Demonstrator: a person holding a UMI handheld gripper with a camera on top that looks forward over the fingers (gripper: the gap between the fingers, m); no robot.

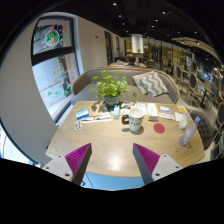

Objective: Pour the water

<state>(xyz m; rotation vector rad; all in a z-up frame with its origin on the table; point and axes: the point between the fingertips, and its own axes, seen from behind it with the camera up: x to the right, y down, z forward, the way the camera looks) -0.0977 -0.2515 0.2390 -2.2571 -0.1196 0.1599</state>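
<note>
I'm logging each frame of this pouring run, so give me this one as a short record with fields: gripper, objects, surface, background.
gripper: hand-held gripper open, holding nothing, its fingers over the near edge of the table
surface: round wooden table
objects: white mug beyond the fingers; potted plant behind it; red coaster beside the mug; papers near the plant
background: cushioned chair behind the table
task status: mug not yet grasped

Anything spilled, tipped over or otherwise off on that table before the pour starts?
Nothing stands out. The mug stands upright beyond the open gripper, the potted plant is upright behind it, and the wooden table shows no spill. The small items near the mug are too small to judge.
</note>
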